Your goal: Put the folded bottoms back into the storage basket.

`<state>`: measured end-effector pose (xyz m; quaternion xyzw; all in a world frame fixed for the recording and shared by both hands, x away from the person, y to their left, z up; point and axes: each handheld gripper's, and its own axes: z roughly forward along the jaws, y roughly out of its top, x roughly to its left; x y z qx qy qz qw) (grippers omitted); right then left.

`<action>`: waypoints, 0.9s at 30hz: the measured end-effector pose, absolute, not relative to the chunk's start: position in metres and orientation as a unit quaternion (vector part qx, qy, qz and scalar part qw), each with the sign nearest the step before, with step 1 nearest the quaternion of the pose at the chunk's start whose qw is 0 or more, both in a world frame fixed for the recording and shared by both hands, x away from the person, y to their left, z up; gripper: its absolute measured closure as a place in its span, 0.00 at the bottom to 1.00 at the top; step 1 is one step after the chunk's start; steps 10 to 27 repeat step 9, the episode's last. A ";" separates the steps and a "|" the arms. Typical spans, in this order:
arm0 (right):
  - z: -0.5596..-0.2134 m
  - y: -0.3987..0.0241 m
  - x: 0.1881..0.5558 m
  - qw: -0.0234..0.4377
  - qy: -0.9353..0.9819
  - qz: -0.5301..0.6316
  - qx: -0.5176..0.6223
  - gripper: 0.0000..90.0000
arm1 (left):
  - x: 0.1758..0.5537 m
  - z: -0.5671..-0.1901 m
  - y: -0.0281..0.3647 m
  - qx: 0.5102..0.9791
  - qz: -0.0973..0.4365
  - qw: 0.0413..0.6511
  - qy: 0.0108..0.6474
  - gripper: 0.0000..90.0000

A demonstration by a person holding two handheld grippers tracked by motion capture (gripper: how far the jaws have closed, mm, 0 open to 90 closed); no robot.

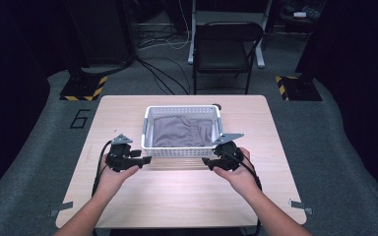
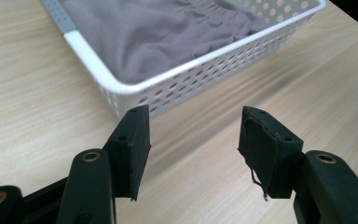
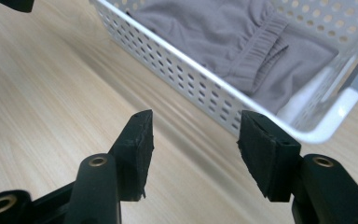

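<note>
A white perforated basket [image 1: 182,151] stands in the middle of the wooden table, with a grey garment [image 1: 182,131] with an elastic waistband lying inside. My left gripper [image 1: 146,160] sits by the basket's near left corner, open and empty. My right gripper [image 1: 205,161] is by the near right corner, also open and empty. In the left gripper view the basket's rim [image 2: 121,87] lies just past the open left gripper [image 2: 193,133], the grey garment [image 2: 158,32] beyond. In the right gripper view the basket's wall [image 3: 191,79] runs ahead of the open right gripper [image 3: 193,133], the garment [image 3: 242,42] inside.
The table [image 1: 187,196] has bare wood in front of the basket and at both sides. A black folding chair [image 1: 224,49] stands beyond the far edge. Cables run across the grey floor, and two stand bases with yellow-black tape [image 1: 83,88] flank the table.
</note>
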<state>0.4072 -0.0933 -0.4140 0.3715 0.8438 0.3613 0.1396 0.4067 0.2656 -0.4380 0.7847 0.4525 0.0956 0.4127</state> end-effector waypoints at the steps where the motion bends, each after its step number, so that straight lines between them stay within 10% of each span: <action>1: -0.416 -0.095 0.406 0.142 0.845 0.362 0.367 0.50 | 0.404 -0.440 0.267 0.778 0.095 0.419 0.458 0.48; 27: -0.442 -0.111 0.386 0.137 0.840 0.360 0.381 0.49 | 0.388 -0.469 0.279 0.763 0.081 0.429 0.477 0.48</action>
